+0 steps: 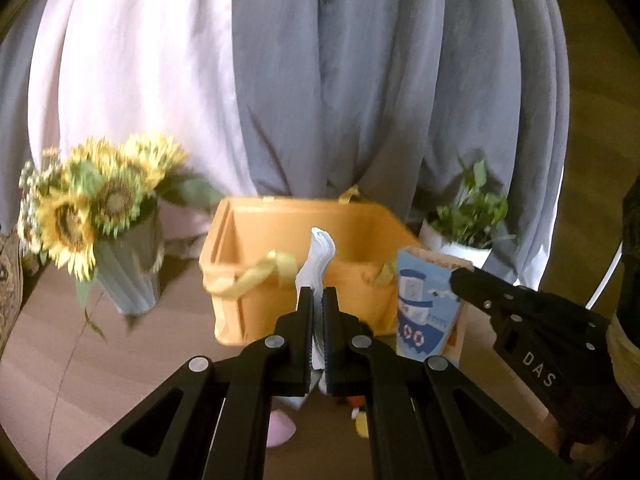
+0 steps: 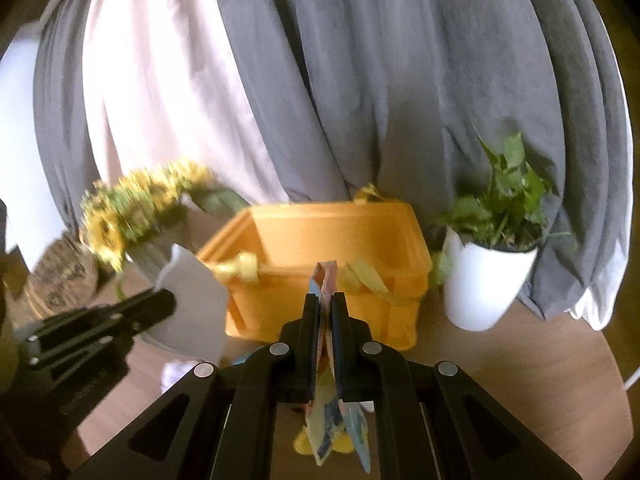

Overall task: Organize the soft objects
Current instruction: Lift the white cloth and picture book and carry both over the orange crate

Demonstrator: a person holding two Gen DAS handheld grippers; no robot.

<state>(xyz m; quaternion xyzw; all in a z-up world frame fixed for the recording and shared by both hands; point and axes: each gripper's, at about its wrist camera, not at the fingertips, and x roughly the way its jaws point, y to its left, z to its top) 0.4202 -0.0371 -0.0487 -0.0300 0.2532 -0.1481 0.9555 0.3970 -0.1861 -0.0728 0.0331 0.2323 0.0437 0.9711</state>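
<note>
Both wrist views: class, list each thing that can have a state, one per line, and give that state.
Left tool: shut on the white cloth, held up.
Right tool: shut on the boat-print cloth, hanging.
Orange bin: open, nothing visible inside.
Sunflower vase: upright.
White plant pot: upright.

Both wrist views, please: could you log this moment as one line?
left gripper: shut on white cloth | right gripper: shut on boat-print cloth | orange bin: open, ahead
</note>
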